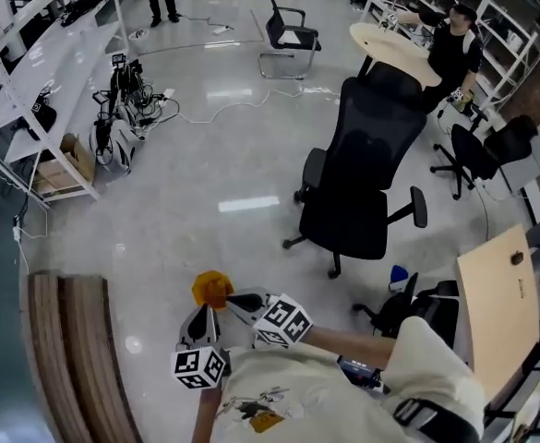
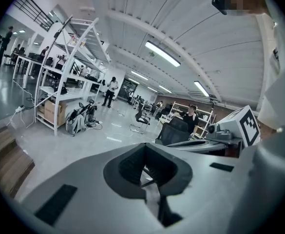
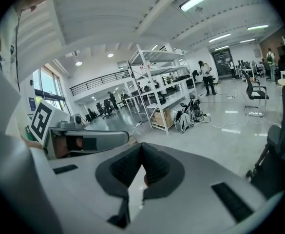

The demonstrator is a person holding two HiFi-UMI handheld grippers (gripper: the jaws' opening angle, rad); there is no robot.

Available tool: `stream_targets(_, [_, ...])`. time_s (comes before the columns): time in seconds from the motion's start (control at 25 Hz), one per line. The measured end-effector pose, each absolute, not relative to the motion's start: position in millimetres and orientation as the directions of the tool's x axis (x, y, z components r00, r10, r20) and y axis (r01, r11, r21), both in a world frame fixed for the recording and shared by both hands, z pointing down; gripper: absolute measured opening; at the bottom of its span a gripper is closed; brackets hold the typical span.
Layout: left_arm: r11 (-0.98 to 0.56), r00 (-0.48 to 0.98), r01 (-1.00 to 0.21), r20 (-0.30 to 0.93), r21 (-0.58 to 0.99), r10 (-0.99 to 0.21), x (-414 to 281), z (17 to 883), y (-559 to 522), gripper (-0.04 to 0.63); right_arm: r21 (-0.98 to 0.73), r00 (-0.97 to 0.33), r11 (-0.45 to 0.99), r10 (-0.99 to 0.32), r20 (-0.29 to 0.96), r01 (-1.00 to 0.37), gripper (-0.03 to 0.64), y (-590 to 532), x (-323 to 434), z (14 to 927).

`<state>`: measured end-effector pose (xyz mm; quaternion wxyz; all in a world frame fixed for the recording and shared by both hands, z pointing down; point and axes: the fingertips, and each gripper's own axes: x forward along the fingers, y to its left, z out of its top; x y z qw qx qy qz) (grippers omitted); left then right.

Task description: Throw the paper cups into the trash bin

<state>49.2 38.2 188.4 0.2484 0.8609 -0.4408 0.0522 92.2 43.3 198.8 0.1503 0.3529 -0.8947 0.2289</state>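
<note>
Office chair (image 1: 357,169) mid-floor, right of shelving rack (image 1: 39,77); second chair (image 1: 288,33) behind it; desk (image 1: 496,312) far right; bench (image 1: 66,358) lower left.

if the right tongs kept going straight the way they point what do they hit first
Likely nothing close: past the right tongs lies open floor, then the rack with boxes. An orange thing sits by their tip in the head view; I can't tell if it's in line.

A black office chair (image 1: 362,155) stands on glossy floor (image 1: 214,155) near white shelving (image 1: 57,63).
</note>
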Motion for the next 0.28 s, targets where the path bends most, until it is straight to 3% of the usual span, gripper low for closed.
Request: stream_targets(0.28, [-0.513,0.627,-0.771,0.310,0.376,-0.715,80,184,42,0.006,-0.297,-0.702,0.644,-0.573,0.423,-0.704,0.006,44,116,189])
